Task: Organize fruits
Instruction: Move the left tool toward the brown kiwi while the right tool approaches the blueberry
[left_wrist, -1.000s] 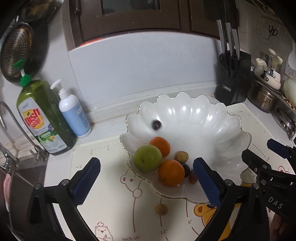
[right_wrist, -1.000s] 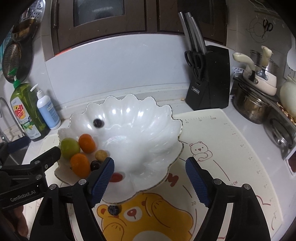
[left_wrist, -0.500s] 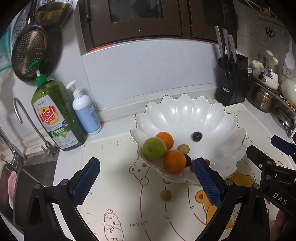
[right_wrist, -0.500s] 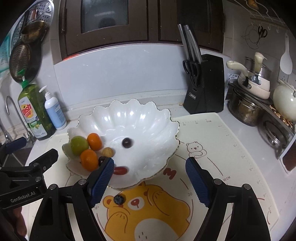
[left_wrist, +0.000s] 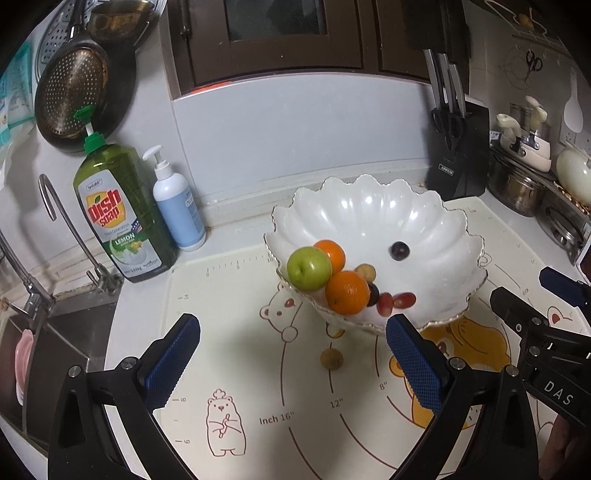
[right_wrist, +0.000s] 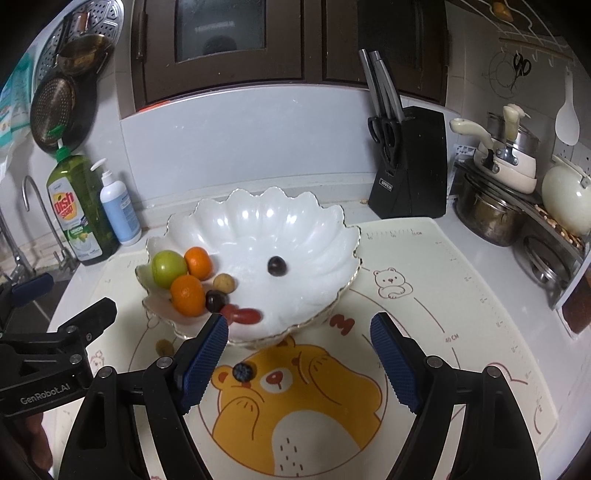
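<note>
Both grippers, left (left_wrist: 291, 360) and right (right_wrist: 299, 354), hang spread and empty near the bowl (right_wrist: 314, 221). Most fruit sits inside; a blueberry (right_wrist: 242, 371) and a small brown fruit (left_wrist: 331, 357) lie on the mat (left_wrist: 240, 369), probably next.

There is one white scalloped bowl (right_wrist: 325, 225) on one printed mat (right_wrist: 424, 295). In the bowl I count one green apple (right_wrist: 167, 268), two oranges (right_wrist: 187, 295), one small tan fruit (right_wrist: 224, 283), two dark grapes (right_wrist: 277, 266) and two red grapes (left_wrist: 394, 302). On the mat, outside the bowl, are two fruits: one brown round fruit (left_wrist: 331, 358) and one blueberry (right_wrist: 242, 371). At the wall stand two pump bottles (left_wrist: 122, 218) and one knife block (right_wrist: 408, 173)
</note>
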